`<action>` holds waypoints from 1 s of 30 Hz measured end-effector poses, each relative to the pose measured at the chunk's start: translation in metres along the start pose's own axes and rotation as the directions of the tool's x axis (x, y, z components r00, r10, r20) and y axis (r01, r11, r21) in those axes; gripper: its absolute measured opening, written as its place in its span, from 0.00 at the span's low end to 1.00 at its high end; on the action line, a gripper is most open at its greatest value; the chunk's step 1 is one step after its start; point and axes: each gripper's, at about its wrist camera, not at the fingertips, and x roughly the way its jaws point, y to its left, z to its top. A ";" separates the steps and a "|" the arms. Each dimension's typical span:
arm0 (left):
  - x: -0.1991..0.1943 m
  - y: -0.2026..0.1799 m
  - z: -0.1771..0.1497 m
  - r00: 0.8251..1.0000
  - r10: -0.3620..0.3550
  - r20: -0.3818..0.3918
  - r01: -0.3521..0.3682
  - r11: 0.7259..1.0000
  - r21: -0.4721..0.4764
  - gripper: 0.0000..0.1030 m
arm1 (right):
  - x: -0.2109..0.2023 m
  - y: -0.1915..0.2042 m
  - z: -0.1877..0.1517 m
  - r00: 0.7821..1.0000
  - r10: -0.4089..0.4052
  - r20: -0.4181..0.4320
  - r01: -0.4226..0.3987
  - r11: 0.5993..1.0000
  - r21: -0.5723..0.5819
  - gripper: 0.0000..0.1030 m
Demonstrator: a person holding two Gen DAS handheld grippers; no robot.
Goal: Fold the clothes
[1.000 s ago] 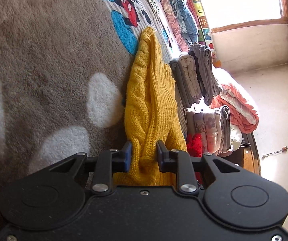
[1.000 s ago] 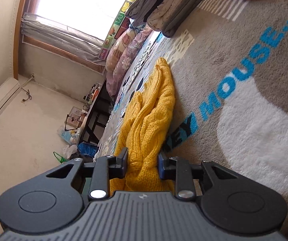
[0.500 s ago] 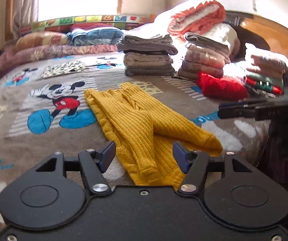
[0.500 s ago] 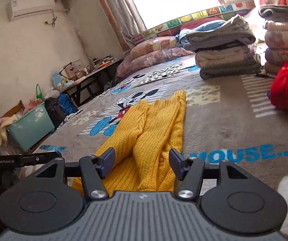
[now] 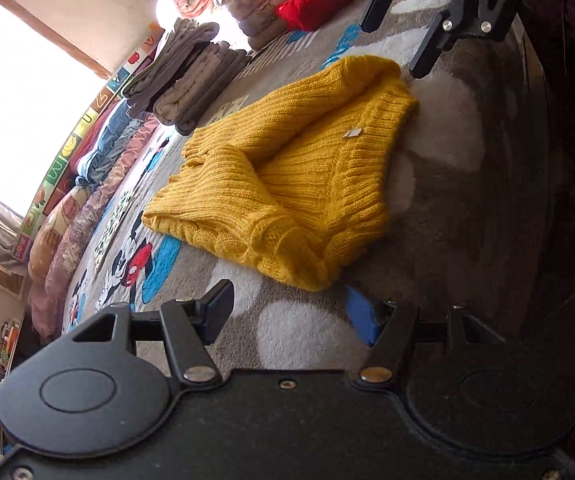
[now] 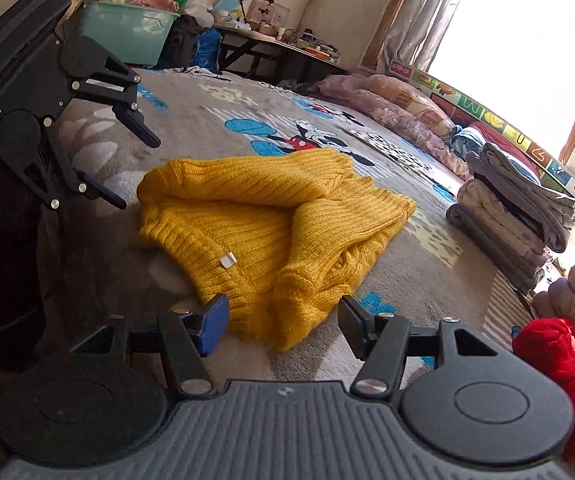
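Mustard-yellow chunky knit sweater (image 6: 271,240) lies folded at 12 o'clock on your grey cartoon-print blanket (image 6: 215,108); with left gripper (image 5: 293,314) and right gripper (image 6: 283,324) both wide open and empty, a one-layer pinch could drag the sleeves loose.

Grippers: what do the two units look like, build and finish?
Both are matte black. The left gripper has a smooth flat body with round discs either side, silver screw heads on angular link arms, and blue pads on its fingers. The right gripper matches, but its body top is ribbed grey.
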 end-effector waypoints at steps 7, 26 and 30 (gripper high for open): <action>0.011 -0.010 -0.005 0.996 0.056 0.065 -0.056 0.998 -0.002 0.60 | 0.028 0.008 -0.020 0.995 -0.057 -0.085 0.048 0.993 -0.104 0.58; 0.008 -0.007 0.000 0.988 0.083 0.131 -0.076 0.995 -0.059 0.17 | 0.033 0.012 -0.019 0.997 -0.037 0.063 0.049 0.979 -0.197 0.24; -0.013 -0.004 0.004 0.988 0.062 0.145 -0.050 0.995 -0.083 0.17 | 0.018 0.012 -0.011 0.997 0.002 0.079 0.011 0.986 -0.165 0.22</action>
